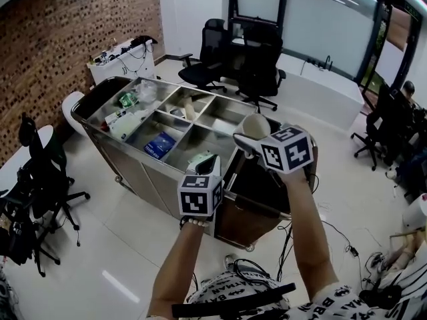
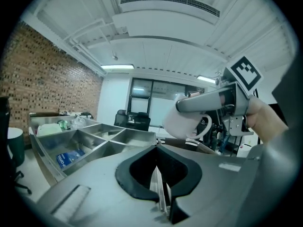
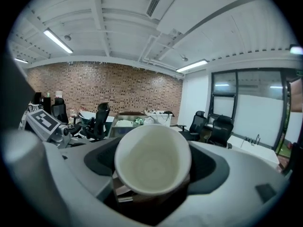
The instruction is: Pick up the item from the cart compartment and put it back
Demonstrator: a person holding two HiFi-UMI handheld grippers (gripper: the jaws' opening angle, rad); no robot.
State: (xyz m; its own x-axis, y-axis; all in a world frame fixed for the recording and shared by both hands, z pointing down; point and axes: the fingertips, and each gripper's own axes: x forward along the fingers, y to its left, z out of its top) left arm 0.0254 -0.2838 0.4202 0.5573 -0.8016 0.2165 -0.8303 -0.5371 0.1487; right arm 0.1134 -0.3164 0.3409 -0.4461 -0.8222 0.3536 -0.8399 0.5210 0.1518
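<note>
Mug, white and empty, sits clamped between the jaws of the right gripper, held well above the steel compartments of the cart, seemingly ready to go back in, while the left gripper hangs nearby, jaws closed on nothing.

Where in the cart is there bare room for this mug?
The far-right steel compartment beside the white mug looks bare. Floor shows around the blue packet too. The left end, with the green item and white bags, is crowded.
</note>
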